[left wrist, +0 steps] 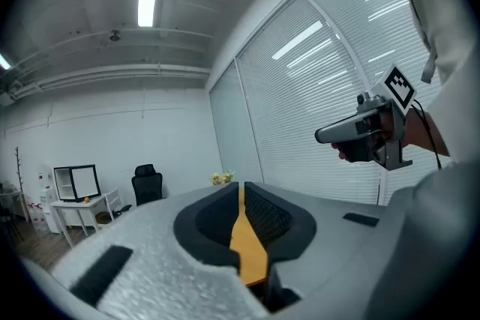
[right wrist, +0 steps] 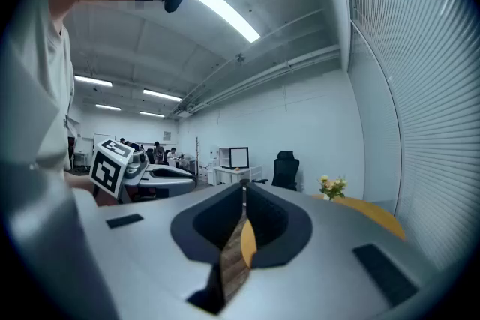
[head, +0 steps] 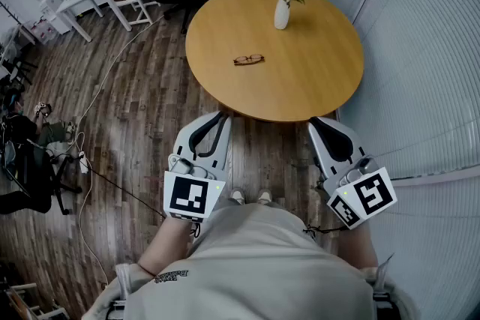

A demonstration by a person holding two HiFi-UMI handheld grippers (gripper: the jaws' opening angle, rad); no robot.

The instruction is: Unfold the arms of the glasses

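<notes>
My shirt (head: pixel 255 266): the pale front of it fills the bottom of the head view, closest of all.
Left gripper (head: pixel 223 115): I hold it about level, short of the table edge and over the wood floor (head: pixel 142 109). Its jaws are pressed together at the tips, with only a thin slit behind them and nothing between.
Glasses (head: pixel 248 59): they lie on the round wooden table (head: pixel 315 79), left of its middle and well apart from both my tools. The arms look folded in, though the pair shows too small to be sure.
Vase of flowers (head: pixel 282 13): it stands upright beyond the glasses, near the far rim.
Right gripper (head: pixel 316 121): held level just off the near rim, tips closed on each other, empty.
Progress: I judge nothing is done yet. Reaching, steadying the frame and swinging out both arms all remain.
</notes>
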